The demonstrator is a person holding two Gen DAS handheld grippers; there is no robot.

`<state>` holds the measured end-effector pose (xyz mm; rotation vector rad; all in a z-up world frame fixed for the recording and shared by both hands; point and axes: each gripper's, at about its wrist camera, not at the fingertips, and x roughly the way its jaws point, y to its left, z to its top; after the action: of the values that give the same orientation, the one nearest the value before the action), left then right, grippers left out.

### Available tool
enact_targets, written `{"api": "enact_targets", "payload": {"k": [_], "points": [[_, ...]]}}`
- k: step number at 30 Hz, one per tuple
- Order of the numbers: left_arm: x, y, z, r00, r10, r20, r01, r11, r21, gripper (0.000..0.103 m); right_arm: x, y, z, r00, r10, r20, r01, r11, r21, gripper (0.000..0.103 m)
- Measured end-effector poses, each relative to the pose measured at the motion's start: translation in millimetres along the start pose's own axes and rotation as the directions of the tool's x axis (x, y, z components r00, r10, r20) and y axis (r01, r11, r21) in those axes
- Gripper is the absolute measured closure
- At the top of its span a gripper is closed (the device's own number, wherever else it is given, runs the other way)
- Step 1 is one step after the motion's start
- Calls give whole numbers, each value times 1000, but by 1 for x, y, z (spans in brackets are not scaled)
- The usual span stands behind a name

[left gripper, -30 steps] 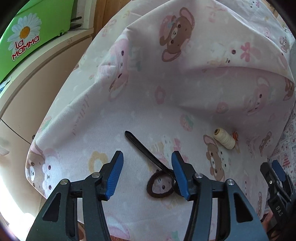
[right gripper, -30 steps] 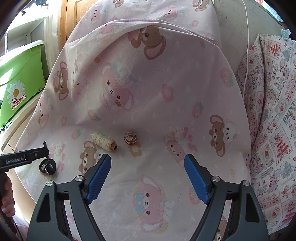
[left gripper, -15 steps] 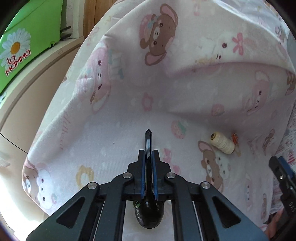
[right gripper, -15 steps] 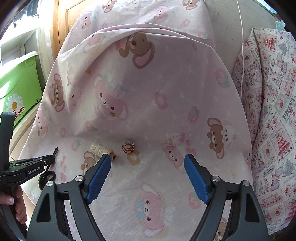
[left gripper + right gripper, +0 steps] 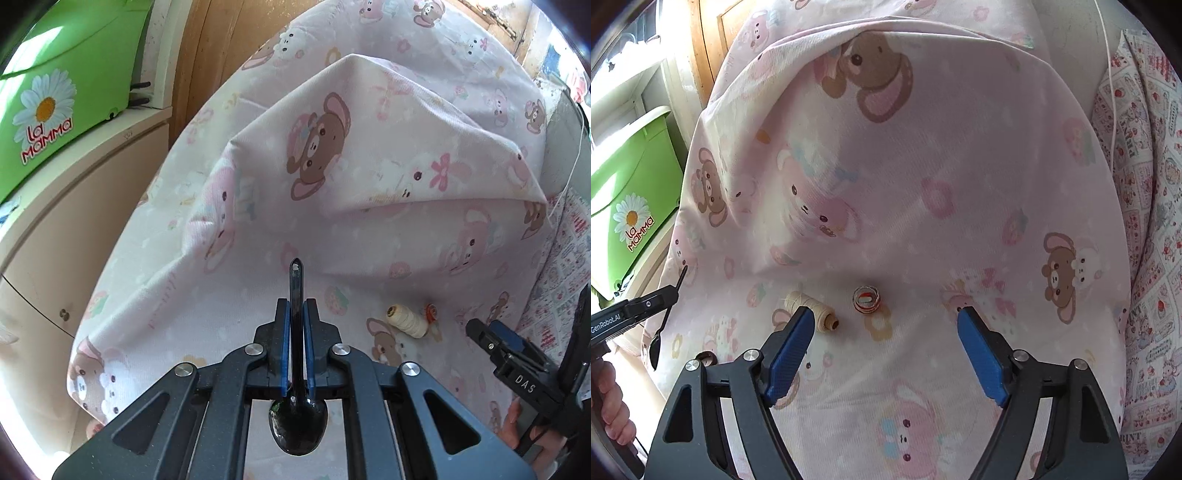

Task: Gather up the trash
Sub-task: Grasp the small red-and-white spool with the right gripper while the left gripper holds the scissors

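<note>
My left gripper [image 5: 295, 314] is shut on a black plastic spoon [image 5: 296, 424]; its handle sticks out ahead of the fingers and its bowl hangs behind them, lifted above the pink bear-print sheet [image 5: 351, 229]. The spoon [image 5: 655, 347] also shows at the left edge of the right wrist view. My right gripper [image 5: 886, 343] is open and empty above the sheet. A cream thread spool [image 5: 812, 312] lies by its left finger and a small red-and-white ring [image 5: 867, 300] lies just ahead. Both also show in the left wrist view: spool [image 5: 406, 320], ring [image 5: 430, 311].
A green "La Mamma" bin [image 5: 55, 88] sits on a cream cabinet [image 5: 74, 206] to the left. A patterned cloth [image 5: 1145, 221] lies at the right. A dark hair band [image 5: 703, 357] lies on the sheet near the right gripper's left arm. A wooden panel [image 5: 207, 55] stands behind.
My left gripper closed on the black spoon and lifted it off the sheet. My right gripper moved forward toward the spool and ring, still open.
</note>
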<state>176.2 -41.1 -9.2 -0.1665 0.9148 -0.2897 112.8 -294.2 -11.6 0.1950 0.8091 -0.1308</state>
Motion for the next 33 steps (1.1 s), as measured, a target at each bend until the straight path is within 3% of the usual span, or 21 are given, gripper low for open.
{"api": "enact_targets", "payload": {"k": [1,3,8,12,14,18,20,22,30,33], "points": [[1,-2,-2,997,71,0,-71,997,20,97,6,2,2,1000,0,-10,1,1000,4,30],[2,1,-5,993,114,3,-114,993,8,97,19,6,6,1000,-12,-24,12,1000,20,33],[-2,9,-4,997,79,12,-78,997,-19,97,41,18,6,997,-44,-64,45,999,7,44],[-5,9,-5,995,89,34,-89,996,1,97,50,27,6,996,-51,-79,49,999,-23,50],[-3,9,-5,996,88,27,-88,996,-3,97,54,30,6,995,-49,-89,46,998,-38,61],[1,10,-8,999,48,-3,-48,998,-35,96,63,32,5,994,-51,-100,48,998,-40,69],[1,7,-9,998,59,4,-59,998,-25,97,69,34,4,992,-53,-111,50,998,-29,86],[-1,5,-10,998,65,14,-65,998,-14,96,70,33,3,993,-59,-101,57,998,-18,95],[-11,-9,-17,992,105,65,-110,990,85,96,40,22,-1,999,-42,-34,42,999,19,99],[-17,-19,-22,995,73,67,-81,989,126,96,20,14,-4,1000,2,5,-2,999,39,99]]}}
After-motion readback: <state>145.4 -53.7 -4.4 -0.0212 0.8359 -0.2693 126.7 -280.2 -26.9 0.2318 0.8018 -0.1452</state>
